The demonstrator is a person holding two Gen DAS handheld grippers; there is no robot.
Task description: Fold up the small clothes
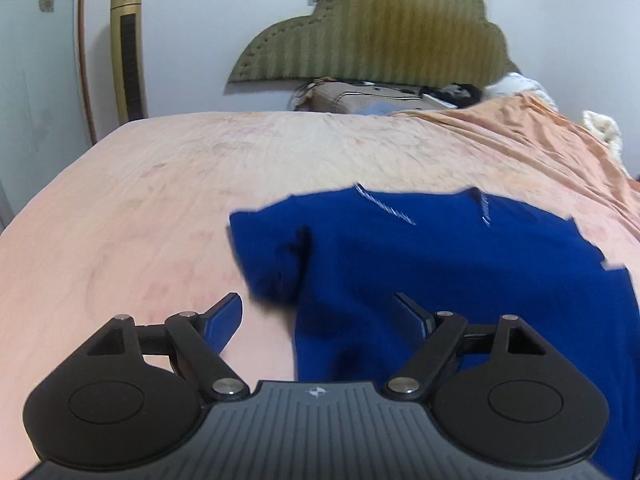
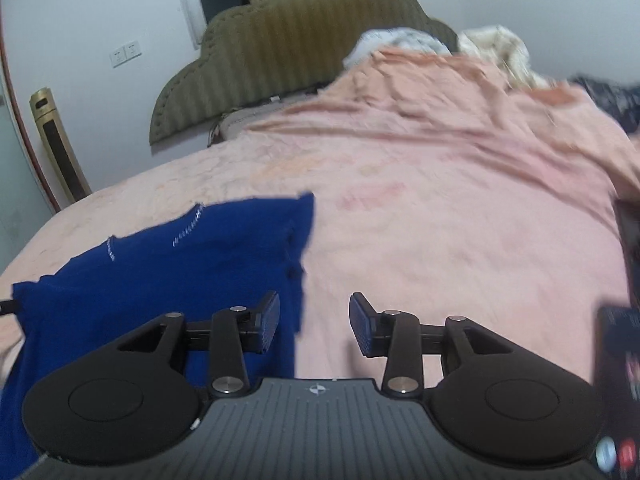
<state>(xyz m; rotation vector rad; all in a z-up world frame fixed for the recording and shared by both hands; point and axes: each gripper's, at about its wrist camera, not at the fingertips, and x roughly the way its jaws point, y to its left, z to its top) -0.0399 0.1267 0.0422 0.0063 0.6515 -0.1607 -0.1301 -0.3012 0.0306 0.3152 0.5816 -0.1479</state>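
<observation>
A small royal-blue shirt (image 1: 440,264) lies spread on the pink bedsheet (image 1: 160,208), its left sleeve bunched near the hem. My left gripper (image 1: 320,316) is open and empty, hovering over the shirt's left edge, one finger over the sheet and one over the cloth. In the right wrist view the same shirt (image 2: 168,264) lies at the left. My right gripper (image 2: 314,320) is open and empty over the shirt's right edge, its left finger above the cloth, its right finger above the bare sheet (image 2: 440,240).
An olive padded headboard (image 1: 380,28) leans on the far wall. A gold tower fan (image 1: 128,48) stands at the back left. Bedding and clutter (image 1: 380,96) pile at the bed's head. A dark object (image 2: 624,320) sits at the right edge.
</observation>
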